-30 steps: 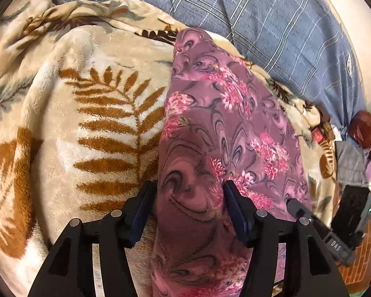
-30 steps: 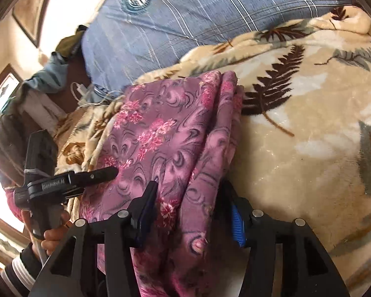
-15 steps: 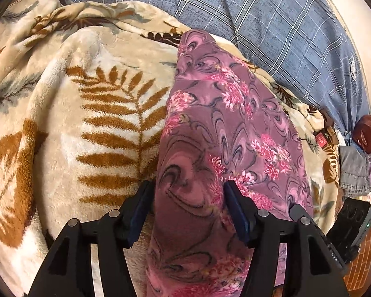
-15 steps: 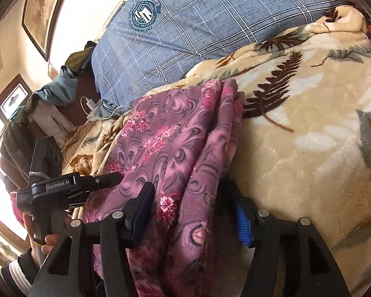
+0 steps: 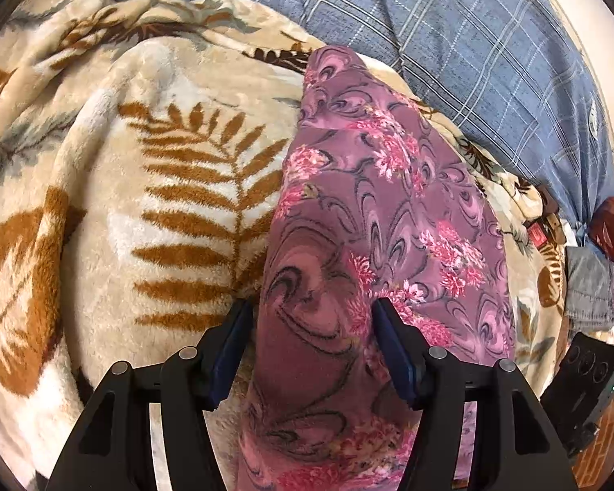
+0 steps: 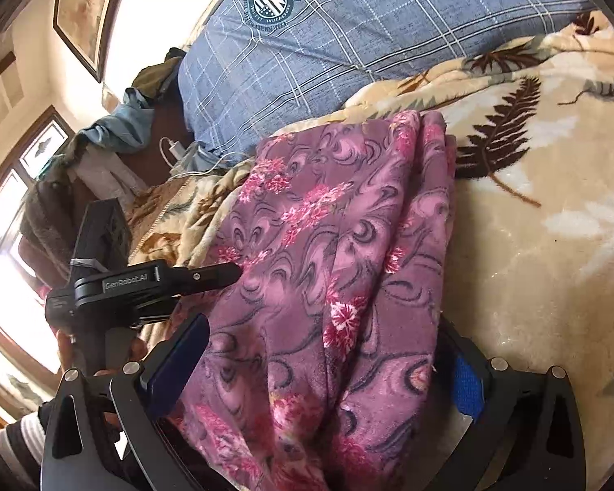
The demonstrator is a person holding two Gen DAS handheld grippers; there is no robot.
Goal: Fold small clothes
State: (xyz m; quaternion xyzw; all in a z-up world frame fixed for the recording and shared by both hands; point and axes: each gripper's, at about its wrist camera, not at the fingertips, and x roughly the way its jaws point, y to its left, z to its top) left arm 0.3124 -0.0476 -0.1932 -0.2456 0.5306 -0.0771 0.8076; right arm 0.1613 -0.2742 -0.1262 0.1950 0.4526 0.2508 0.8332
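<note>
A purple garment with pink flowers [image 5: 372, 212] lies folded lengthwise on a cream blanket with leaf prints [image 5: 151, 188]. My left gripper [image 5: 313, 327] has its jaws partly apart with the garment's near left end bunched between them. In the right wrist view the same garment [image 6: 339, 245] runs away from me, and my right gripper [image 6: 327, 352] has its jaws wide apart on either side of the near right end. The left gripper's body [image 6: 143, 282] shows at the left of that view, touching the garment's edge.
A blue checked pillow [image 5: 450, 41] lies beyond the garment, also in the right wrist view [image 6: 348, 41]. A pile of other clothes [image 5: 593, 270] sits at the right. A white charger and cable [image 6: 176, 149] lie by the bed's far side. A framed picture [image 6: 90, 8] hangs on the wall.
The right gripper's jaws have opened wider around the garment. Both views have tilted slightly upward. The left gripper's hold looks unchanged.
</note>
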